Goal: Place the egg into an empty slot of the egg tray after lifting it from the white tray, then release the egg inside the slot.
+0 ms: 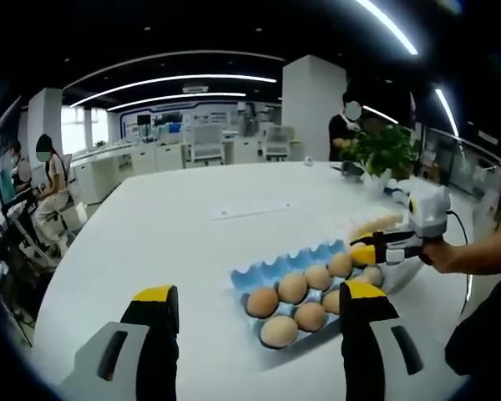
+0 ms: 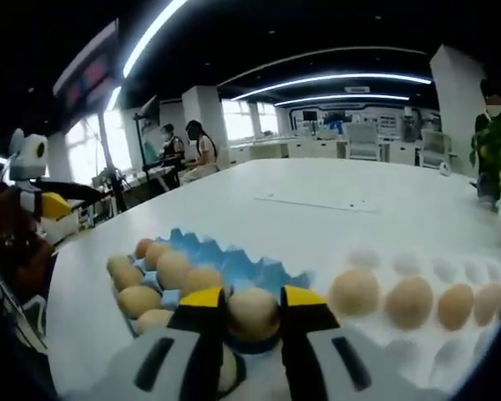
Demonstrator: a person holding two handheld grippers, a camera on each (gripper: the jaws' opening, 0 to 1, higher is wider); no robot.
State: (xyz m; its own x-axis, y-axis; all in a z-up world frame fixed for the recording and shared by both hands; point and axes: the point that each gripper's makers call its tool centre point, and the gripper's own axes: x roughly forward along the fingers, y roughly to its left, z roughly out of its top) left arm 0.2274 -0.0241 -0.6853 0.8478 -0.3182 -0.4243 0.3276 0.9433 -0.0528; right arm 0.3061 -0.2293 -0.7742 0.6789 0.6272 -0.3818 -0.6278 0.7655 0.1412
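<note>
In the right gripper view, my right gripper [image 2: 254, 302] is shut on a brown egg [image 2: 252, 314], held just over the near edge of the blue egg tray [image 2: 234, 261]. Several brown eggs [image 2: 173, 269] fill that tray's slots. To the right, the white tray [image 2: 417, 338] carries a row of eggs [image 2: 409, 302]. In the left gripper view, my left gripper [image 1: 259, 292] stands open above the table in front of the blue egg tray [image 1: 244, 276]. My right gripper [image 1: 369, 251] reaches over the tray's far right corner from the right, beside the white tray [image 1: 363, 224].
Everything sits on a large white table [image 1: 175, 242]. A potted plant [image 1: 386, 150] stands at its far side, with a person behind it. Other people sit at desks [image 1: 46, 180] beyond the table's left edge. A flat strip [image 1: 250, 210] lies mid-table.
</note>
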